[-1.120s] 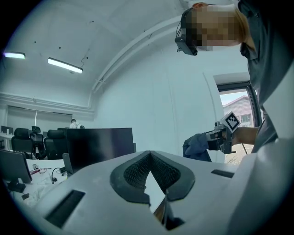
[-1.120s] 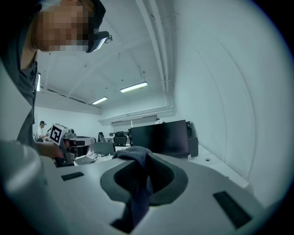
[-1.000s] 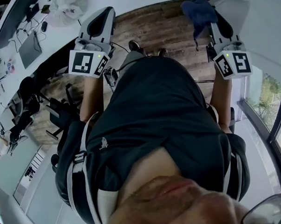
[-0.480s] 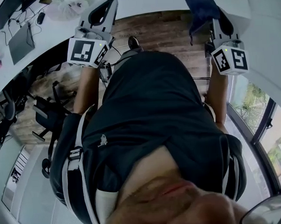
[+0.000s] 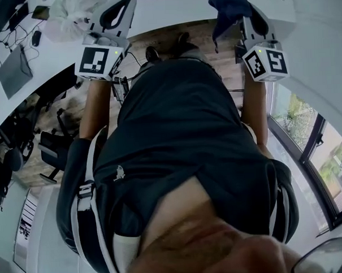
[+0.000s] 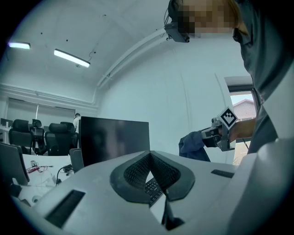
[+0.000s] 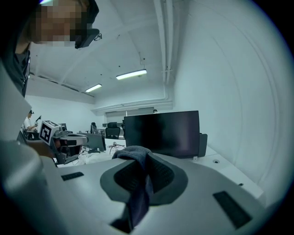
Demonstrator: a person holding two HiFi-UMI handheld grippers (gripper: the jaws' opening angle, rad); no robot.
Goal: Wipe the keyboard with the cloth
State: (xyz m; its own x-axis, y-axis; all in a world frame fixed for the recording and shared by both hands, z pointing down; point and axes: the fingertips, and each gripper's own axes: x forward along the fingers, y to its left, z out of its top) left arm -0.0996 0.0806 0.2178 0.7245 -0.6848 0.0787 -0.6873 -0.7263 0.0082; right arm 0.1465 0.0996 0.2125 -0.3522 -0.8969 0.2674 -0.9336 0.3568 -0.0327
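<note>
My right tongs [image 7: 146, 155] pinch the soft, floppy cloth [image 7: 137, 202] by a bunched bit; my left tongs [image 6: 149, 155] are closed, empty.

shirt [image 5: 182, 132]: dark | left tongs [image 6: 149, 156], right tongs [image 7: 146, 157]: pale grey, black ribbed pads [image 6: 135, 173] | marker cubes [image 5: 94, 60]: black-white

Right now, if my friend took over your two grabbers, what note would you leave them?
Left gripper: shut, empty.
Right gripper: shut on the dark blue cloth, which hangs from its jaws.
Keyboard: seen just past the left jaws, near the black monitor.
Done: cloth is picked up.
Left: the cloth isn't on the keyboard yet; bring it down and wipe the keys.
</note>
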